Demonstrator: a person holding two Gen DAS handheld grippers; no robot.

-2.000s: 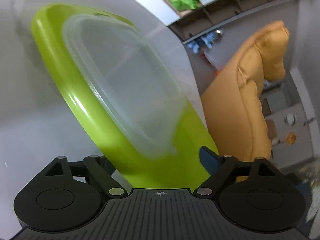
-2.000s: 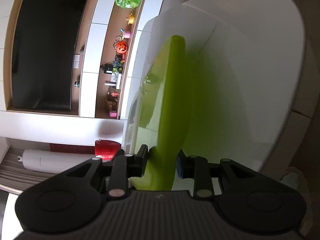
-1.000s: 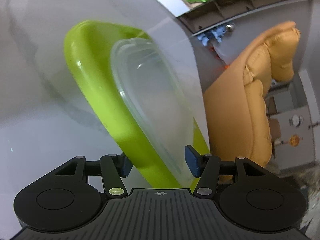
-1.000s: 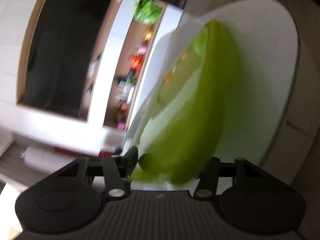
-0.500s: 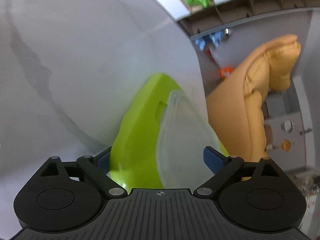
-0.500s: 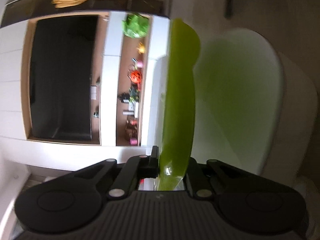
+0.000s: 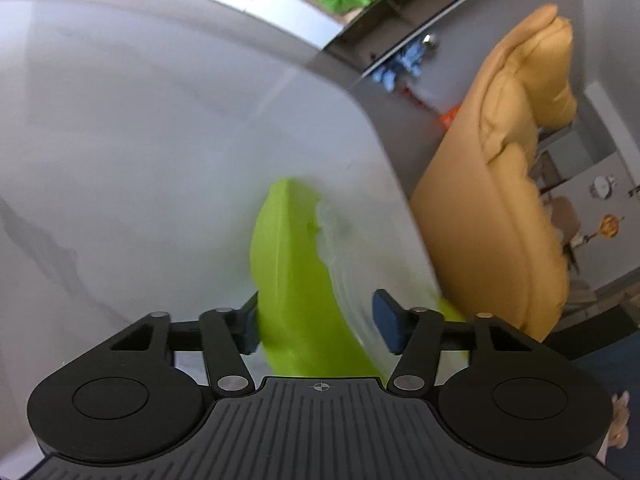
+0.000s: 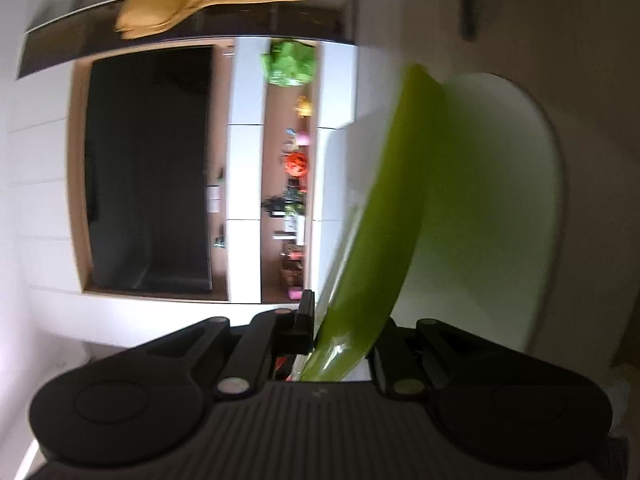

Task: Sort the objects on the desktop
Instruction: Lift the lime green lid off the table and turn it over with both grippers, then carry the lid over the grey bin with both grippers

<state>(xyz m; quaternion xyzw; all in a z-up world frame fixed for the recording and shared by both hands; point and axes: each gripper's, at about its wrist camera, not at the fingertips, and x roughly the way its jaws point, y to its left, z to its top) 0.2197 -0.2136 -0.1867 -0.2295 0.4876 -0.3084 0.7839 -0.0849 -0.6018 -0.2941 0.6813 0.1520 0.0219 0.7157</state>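
A lime-green tray [image 7: 294,276] with a clear plastic lid [image 7: 344,256] against its right face stands on edge between the jaws of my left gripper [image 7: 316,326]. The left pad touches the tray; the right pad stands close by the lid, contact unclear. In the right wrist view my right gripper [image 8: 344,330] is shut on the same green tray [image 8: 392,216], which rises edge-on and tilted over the white table [image 8: 508,208].
The white table [image 7: 152,152] has a rounded edge at the right. A mustard-yellow sofa [image 7: 504,184] stands beyond that edge. A dark TV screen [image 8: 148,168] and a shelf unit with small ornaments [image 8: 294,168] are on the wall behind.
The tray and lid turned from broadside to edge-on in the left wrist view. My left jaws narrowed around them. The right gripper rotated with the tray in its grip.
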